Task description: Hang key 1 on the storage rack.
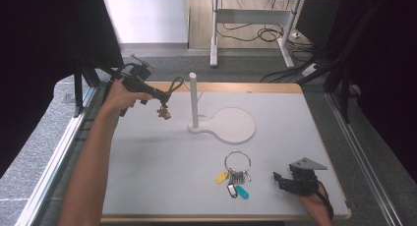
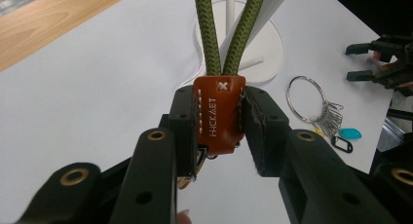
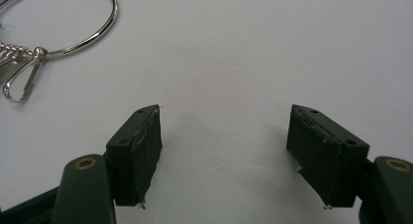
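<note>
Where jaws pinch it, brown leather tab (image 2: 219, 114) on green cord loop (image 2: 229, 31).

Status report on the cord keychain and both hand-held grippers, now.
Left hand-held gripper shut on brown leather tab of green cord loop, held beside white stand post. Right hand-held gripper open, resting near key ring. Nothing between loop and post.

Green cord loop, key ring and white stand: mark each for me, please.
green cord loop (image 2: 207, 34), left gripper view, on its left strand above the leather tab.
key ring (image 1: 238, 161), high view, on the ring's lower rim.
white stand (image 1: 193, 98), high view, on its upright post.
</note>
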